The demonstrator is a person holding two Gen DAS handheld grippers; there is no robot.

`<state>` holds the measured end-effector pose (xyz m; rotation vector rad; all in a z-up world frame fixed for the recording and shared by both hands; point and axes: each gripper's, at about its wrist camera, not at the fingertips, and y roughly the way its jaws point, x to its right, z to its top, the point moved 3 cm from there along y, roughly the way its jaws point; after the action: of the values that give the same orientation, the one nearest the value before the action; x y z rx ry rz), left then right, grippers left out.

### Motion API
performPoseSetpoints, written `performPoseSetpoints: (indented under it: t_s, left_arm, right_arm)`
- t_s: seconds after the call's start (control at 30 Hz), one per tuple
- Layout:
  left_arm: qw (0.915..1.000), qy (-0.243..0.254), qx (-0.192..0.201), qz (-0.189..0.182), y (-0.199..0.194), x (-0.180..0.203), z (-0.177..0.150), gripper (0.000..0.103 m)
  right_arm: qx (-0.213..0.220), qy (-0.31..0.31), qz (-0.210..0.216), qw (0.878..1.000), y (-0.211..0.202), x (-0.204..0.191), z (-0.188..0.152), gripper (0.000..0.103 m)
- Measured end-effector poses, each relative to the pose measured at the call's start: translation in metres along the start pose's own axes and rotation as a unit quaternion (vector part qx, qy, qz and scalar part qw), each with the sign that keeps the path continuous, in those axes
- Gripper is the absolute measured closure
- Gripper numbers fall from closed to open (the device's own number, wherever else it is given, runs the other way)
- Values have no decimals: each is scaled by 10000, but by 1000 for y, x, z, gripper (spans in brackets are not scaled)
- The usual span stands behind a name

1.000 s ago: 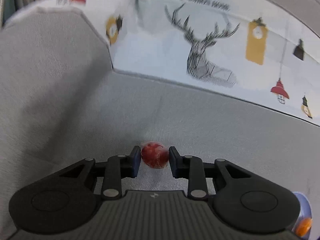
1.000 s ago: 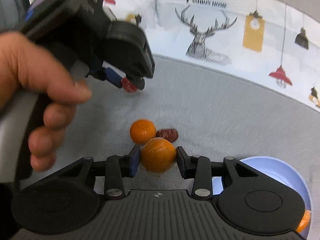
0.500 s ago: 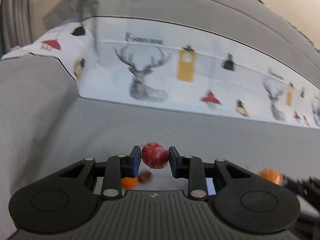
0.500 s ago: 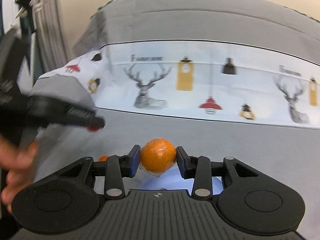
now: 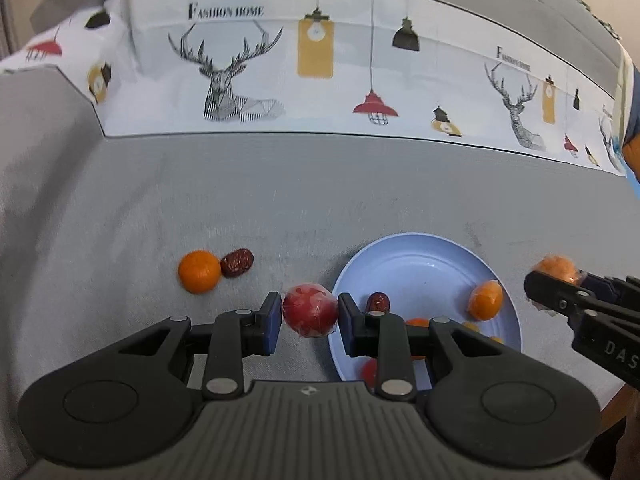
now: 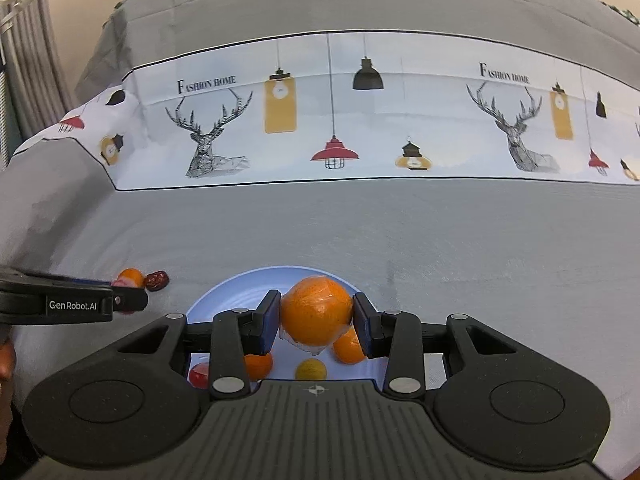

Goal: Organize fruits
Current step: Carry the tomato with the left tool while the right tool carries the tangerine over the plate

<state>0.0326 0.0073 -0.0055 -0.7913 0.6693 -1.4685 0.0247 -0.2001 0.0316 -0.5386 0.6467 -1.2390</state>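
My left gripper (image 5: 310, 314) is shut on a small red fruit (image 5: 310, 310), held above the grey cloth just left of the blue plate (image 5: 420, 264). My right gripper (image 6: 316, 316) is shut on a wrapped orange (image 6: 316, 312), held over the blue plate (image 6: 224, 300). The plate holds several small oranges (image 5: 486, 300), a date (image 5: 378, 303) and a red fruit. An orange (image 5: 199, 272) and a dark red date (image 5: 237, 262) lie together on the cloth left of the plate. The right gripper (image 5: 560, 280) shows at the right edge of the left wrist view.
A grey tablecloth (image 6: 440, 240) covers the table, with a white printed band of deer and lamps (image 6: 320, 120) across the back. The left gripper (image 6: 116, 294) reaches in at the left of the right wrist view.
Both grippers have lifted with their fruits and moved from the loose fruits on the cloth to the blue plate. The right one now hangs over the plate, the left beside its left rim.
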Motion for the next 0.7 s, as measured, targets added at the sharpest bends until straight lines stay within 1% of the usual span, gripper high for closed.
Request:
performPoseSetpoints:
  t_s: [0.07, 0.23, 0.33, 0.5, 0.6, 0.7]
  left_arm:
    - [9999, -98, -36, -54, 2, -3, 1, 70]
    - [9999, -78, -51, -86, 6, 0, 4, 70]
    - [9998, 50, -36, -181, 8, 8, 3, 70]
    - [9983, 357, -59, -465, 10, 25, -1, 70]
    - [9974, 497, -83, -516, 14, 33, -5, 70]
    - [9972, 559, -108, -494, 18, 38, -7, 70]
  right_arm:
    - [10, 32, 16, 10000, 0, 2, 0, 62]
    - [-67, 45, 36, 10000, 4, 2, 0, 62]
    - [-109, 79, 106, 9999, 7, 0, 0, 62]
    - [-130, 107, 112, 9998, 11, 0, 2, 62]
    - [-146, 167, 129, 9997, 12, 1, 3, 62]
    - [-183, 151, 162, 9996, 13, 0, 2, 62]
